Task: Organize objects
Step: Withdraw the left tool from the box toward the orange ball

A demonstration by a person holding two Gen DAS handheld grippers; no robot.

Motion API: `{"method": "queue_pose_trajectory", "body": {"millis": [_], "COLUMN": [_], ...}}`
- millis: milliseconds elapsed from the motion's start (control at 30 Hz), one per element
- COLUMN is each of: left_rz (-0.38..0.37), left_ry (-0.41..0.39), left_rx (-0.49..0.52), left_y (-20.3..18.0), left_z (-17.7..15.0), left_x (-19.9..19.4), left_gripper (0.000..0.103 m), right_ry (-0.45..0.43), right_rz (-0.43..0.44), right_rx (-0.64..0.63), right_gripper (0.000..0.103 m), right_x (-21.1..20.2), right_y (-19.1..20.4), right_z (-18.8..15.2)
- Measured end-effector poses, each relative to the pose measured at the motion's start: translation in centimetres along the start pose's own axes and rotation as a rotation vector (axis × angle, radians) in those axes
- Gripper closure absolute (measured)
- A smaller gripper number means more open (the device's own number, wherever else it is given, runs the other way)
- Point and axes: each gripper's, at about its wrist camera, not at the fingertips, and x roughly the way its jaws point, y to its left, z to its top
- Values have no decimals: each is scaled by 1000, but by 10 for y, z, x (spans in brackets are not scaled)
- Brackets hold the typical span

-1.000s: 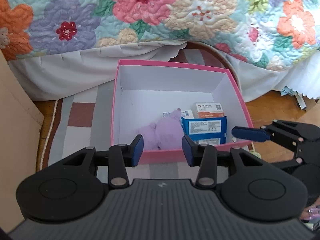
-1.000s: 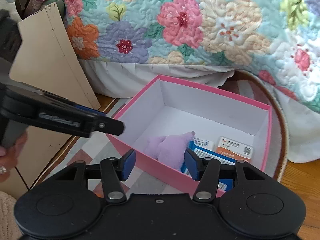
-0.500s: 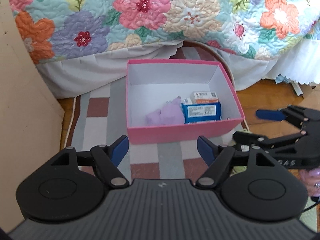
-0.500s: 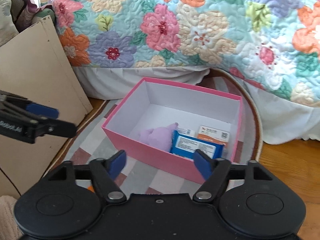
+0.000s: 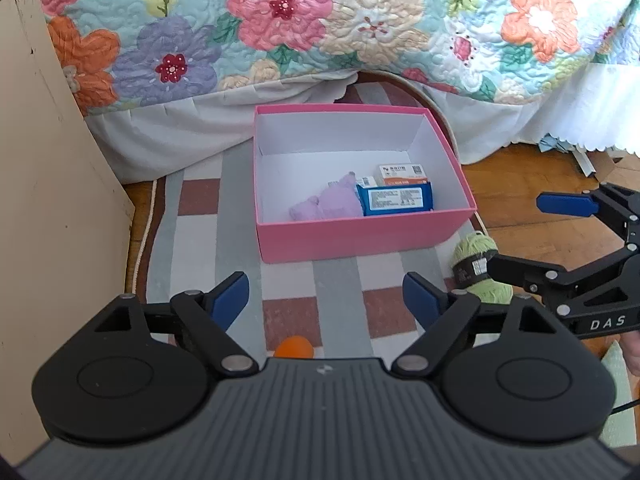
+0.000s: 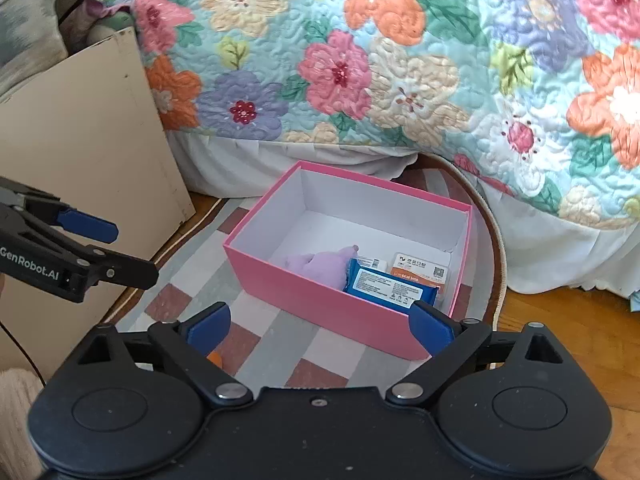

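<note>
Now that both my grippers have backed away from the pink box [image 5: 360, 236], the left gripper [image 5: 326, 300] and right gripper [image 6: 318, 326] are opening wide and empty. Purple plush [image 5: 332, 204] and blue packet [image 5: 396, 199] lie inside. Only the left view shows the green yarn [image 5: 478, 264] and an orange ball [image 5: 294, 348] waiting on the rug [image 5: 200, 248].
</note>
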Motion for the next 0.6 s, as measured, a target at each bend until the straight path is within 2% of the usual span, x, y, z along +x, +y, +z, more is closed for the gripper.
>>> {"method": "queue_pose_trajectory", "body": {"millis": [167,300,433,600], "left_rz": [6,8,-5,-35], "left_ry": [11,15,22,18], "left_rx": [5,13,9,-22], "left_y": [1,2,4,8], "left_z": [-4,-7,-12,-23], "left_x": [-4,-7,-6,-6], "left_gripper": [19,18,11,11], "right_ry": [19,37,38,56], "right_rz": [-3,53,88,154], "right_rx": [-15,11,-26,-53], "right_gripper": [4,4,4,4], "right_x": [-7,-15,-18,-15], "right_y": [10,16,28,38], "right_z": [-6,-11,-15,-22]}}
